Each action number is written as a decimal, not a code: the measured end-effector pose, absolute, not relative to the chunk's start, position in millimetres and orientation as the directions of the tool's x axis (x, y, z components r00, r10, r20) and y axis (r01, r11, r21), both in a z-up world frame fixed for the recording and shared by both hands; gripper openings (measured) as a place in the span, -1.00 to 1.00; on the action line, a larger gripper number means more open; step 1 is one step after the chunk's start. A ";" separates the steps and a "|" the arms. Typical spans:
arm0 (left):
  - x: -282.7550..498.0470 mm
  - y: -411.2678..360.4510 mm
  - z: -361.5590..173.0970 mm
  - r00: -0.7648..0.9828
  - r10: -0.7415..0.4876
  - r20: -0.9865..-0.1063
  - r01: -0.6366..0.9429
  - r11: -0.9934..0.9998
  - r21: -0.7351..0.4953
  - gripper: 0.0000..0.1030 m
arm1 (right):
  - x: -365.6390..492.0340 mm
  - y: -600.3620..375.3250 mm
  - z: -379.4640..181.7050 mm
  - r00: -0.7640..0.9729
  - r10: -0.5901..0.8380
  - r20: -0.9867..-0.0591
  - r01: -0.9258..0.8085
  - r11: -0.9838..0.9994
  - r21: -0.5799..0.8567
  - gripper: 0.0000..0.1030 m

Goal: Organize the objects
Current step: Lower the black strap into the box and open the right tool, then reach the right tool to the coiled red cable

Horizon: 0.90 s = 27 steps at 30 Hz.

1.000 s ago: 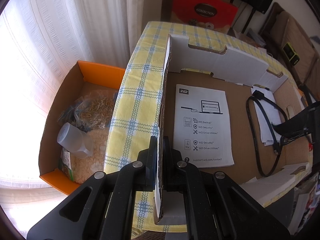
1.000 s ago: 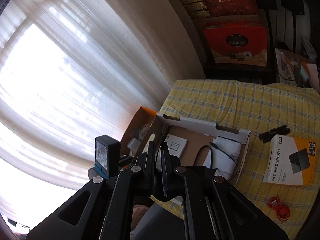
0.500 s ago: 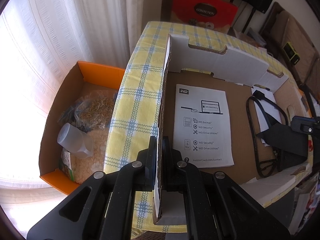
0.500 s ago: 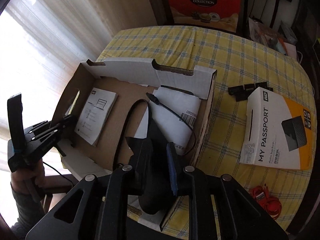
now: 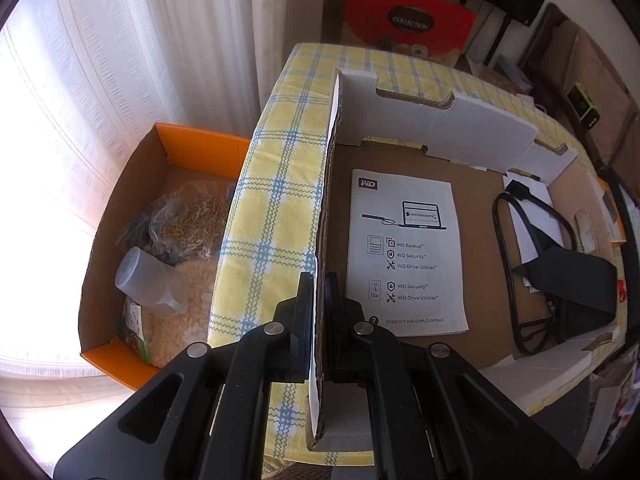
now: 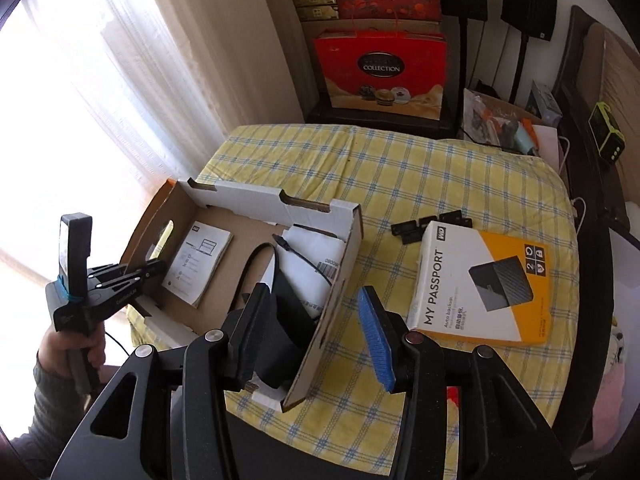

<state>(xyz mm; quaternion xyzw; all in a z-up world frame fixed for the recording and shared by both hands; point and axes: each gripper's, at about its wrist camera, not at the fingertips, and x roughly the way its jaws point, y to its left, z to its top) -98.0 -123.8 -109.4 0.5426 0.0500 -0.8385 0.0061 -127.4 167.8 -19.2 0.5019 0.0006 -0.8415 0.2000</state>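
An open cardboard box (image 5: pixel 448 124) (image 6: pixel 256 196) stands on the yellow checked table. My left gripper (image 5: pixel 319 300) (image 6: pixel 158 266) is shut on the box's left wall. Inside lie a WD leaflet (image 5: pixel 404 252) (image 6: pixel 200 264), a black cable (image 5: pixel 508 256) (image 6: pixel 260 256), white paper and a black folded piece (image 5: pixel 576 280) (image 6: pixel 284 320). My right gripper (image 6: pixel 316 328) is open, its jaws astride the box's right wall, just above the black piece, which lies loose.
A white and orange My Passport carton (image 6: pixel 480 284) lies on the table (image 6: pixel 440 168) right of the box, with small black parts (image 6: pixel 424 226) behind it. An orange box of bagged goods (image 5: pixel 160 248) sits on the floor to the left. Red gift boxes (image 6: pixel 380 68) stand behind.
My right gripper came down over the box holding the black piece, then opened and let it go inside the box. My left gripper has held the box wall throughout.
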 end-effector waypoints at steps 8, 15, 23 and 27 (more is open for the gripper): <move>-99.2 -125.4 -109.1 -0.411 0.044 -0.911 0.069 -0.994 -0.079 -0.91 | -110.6 225.9 -30.9 -0.426 -0.291 -0.856 0.223 -0.951 0.213 -0.03; -100.5 -124.9 -109.6 -0.407 0.039 -0.913 0.071 -0.995 -0.074 -0.91 | -99.4 259.8 -54.2 -0.428 -0.214 -0.878 0.150 -0.975 0.164 -0.02; -101.6 -124.4 -110.2 -0.407 0.038 -0.913 0.074 -0.994 -0.075 -0.91 | -93.2 283.2 -82.9 -0.445 -0.078 -0.892 0.107 -0.994 0.034 0.09; -101.8 -124.6 -110.3 -0.406 0.039 -0.913 0.073 -0.994 -0.075 -0.91 | -91.7 282.9 -95.1 -0.443 -0.084 -0.892 0.152 -0.988 0.018 0.10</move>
